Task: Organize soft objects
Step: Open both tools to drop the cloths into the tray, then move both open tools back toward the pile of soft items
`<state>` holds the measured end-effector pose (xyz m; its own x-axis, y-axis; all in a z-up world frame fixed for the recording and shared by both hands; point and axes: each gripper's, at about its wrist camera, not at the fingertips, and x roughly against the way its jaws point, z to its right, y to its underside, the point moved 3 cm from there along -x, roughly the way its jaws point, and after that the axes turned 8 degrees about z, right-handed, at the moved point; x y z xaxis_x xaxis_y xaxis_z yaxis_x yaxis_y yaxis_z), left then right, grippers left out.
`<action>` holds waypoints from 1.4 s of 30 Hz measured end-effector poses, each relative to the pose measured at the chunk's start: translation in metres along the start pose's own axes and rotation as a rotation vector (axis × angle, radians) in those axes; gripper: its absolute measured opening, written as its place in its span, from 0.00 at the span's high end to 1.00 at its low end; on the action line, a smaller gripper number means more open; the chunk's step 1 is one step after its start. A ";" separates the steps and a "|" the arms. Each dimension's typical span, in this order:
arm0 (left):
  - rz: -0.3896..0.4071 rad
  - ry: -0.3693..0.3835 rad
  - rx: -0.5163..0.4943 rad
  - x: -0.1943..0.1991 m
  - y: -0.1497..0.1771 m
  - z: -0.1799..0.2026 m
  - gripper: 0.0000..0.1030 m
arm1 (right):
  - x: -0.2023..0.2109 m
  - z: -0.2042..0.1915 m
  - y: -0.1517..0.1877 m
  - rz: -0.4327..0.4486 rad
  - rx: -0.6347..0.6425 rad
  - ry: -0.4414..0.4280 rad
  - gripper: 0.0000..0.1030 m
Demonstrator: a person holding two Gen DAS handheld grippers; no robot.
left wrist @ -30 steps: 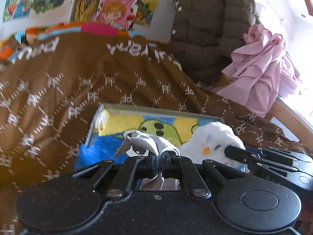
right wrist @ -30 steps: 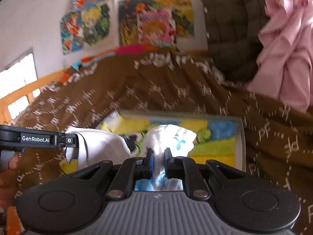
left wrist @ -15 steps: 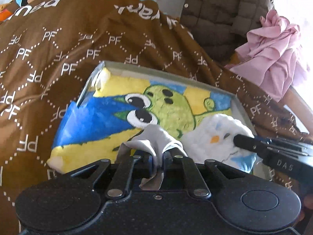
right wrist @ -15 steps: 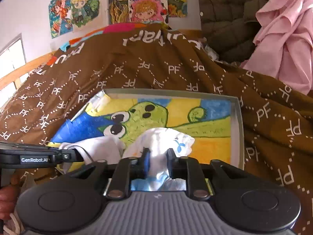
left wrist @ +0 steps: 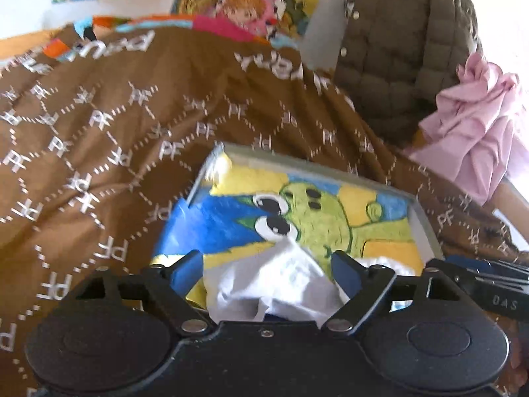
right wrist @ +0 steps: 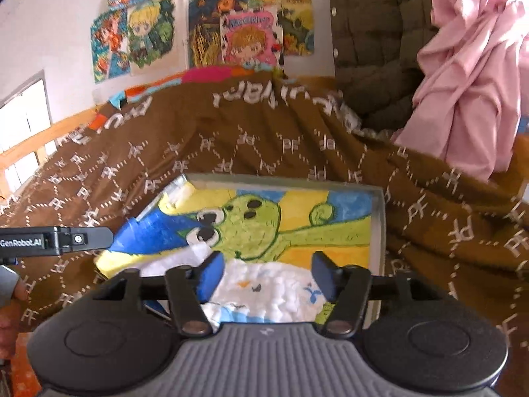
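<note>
A grey tray [left wrist: 426, 231] lies on the bed, lined with a towel showing a green frog [left wrist: 330, 211]. My left gripper [left wrist: 266, 271] has its jaws opening wide. A crumpled white-grey cloth [left wrist: 274, 281] lies loose between them on the towel, and the pads do not press it. In the right wrist view my right gripper [right wrist: 266, 274] is also opening. A fluffy white soft toy with blue marks [right wrist: 274, 284] rests between its fingers, free of both pads, at the near edge of the tray [right wrist: 378, 225].
A brown blanket with a white PF pattern [left wrist: 99, 132] covers the bed around the tray. A quilted brown jacket [left wrist: 396, 49] and a pink garment [left wrist: 476, 125] hang at the back right. Cartoon posters [right wrist: 231, 33] cover the wall, and a wooden rail [right wrist: 39, 139] runs along the left.
Both grippers were shut on their soft things and have now let go. The white-grey cloth and the fluffy toy lie on the towel between wide jaws.
</note>
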<state>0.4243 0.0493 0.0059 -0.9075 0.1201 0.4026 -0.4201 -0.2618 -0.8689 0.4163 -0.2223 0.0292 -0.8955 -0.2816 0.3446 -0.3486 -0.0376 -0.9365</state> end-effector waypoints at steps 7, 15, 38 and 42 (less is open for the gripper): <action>0.126 0.002 -0.048 0.055 -0.013 0.016 0.01 | 0.057 -0.012 -0.012 0.111 0.020 -0.014 0.03; 0.211 -0.054 -0.112 0.133 -0.011 0.029 0.01 | 0.127 -0.030 -0.009 0.181 0.033 -0.008 0.00; 0.228 -0.074 -0.156 0.271 0.093 0.068 0.01 | 0.249 -0.055 0.086 0.155 0.135 0.057 0.00; 0.172 -0.073 -0.153 0.269 0.113 0.062 0.01 | 0.250 -0.056 0.105 0.108 0.145 0.057 0.00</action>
<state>0.1323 -0.0076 0.0337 -0.9655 0.0157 0.2601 -0.2600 -0.1236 -0.9577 0.1407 -0.2433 0.0210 -0.9414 -0.2364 0.2407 -0.2096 -0.1494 -0.9663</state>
